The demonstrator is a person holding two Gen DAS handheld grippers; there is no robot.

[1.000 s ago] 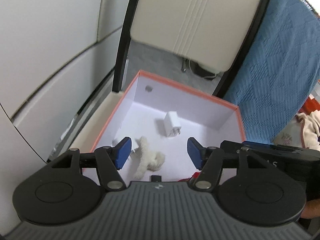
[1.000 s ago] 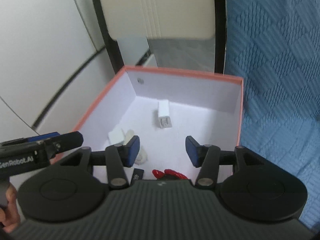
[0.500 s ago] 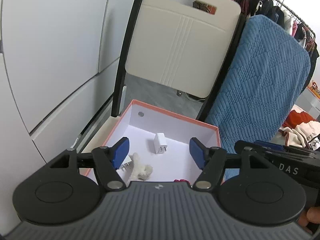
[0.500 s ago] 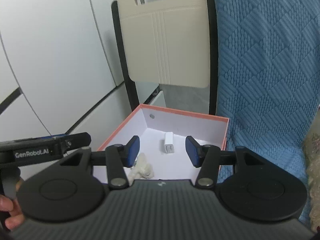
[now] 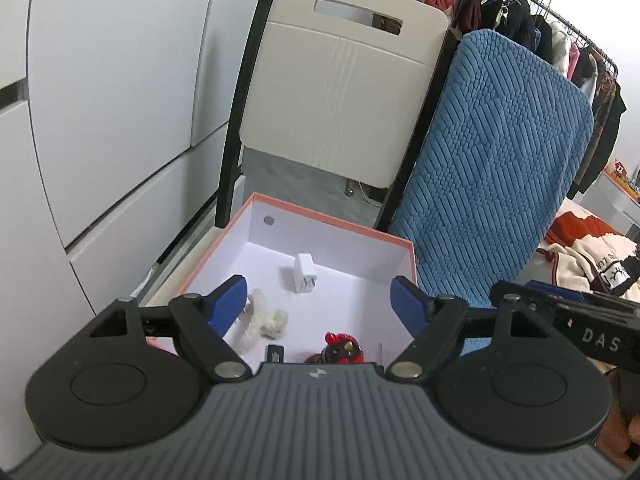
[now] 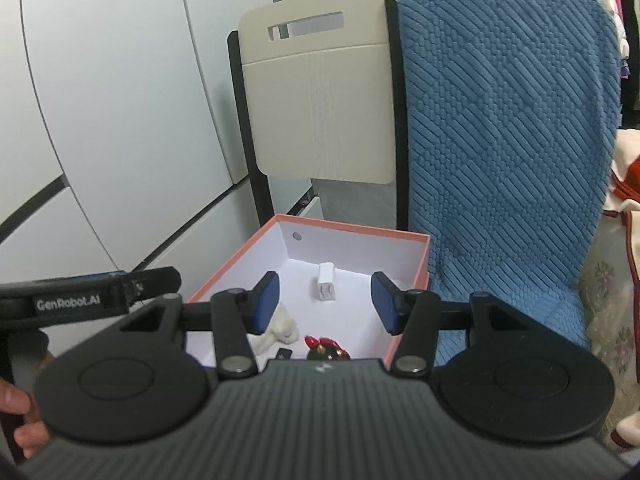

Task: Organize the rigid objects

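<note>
Presently, both hand-held units are hovering above and short of an orange-rimmed white box (image 5: 404, 242), neither one touching its contents. The left gripper (image 5: 320, 308) is holding its blue pads (image 5: 228, 306) wide apart with nothing between them; the right gripper (image 6: 326, 302) is likewise standing wide and empty. Inside the box, a white charger plug (image 5: 303, 279) is lying toward the far wall, prongs facing the camera. A fluffy white clip (image 5: 262, 320) is resting nearer the left wall, apart from the plug. A red-and-black figurine (image 5: 340, 350) and a small black item (image 5: 275, 353) (too small to identify) are sitting at the near edge, partly hidden by the gripper body. Behind the box, a cream folding chair (image 5: 340, 80) and a blue quilted cover (image 5: 500, 168) are standing side by side.
</note>
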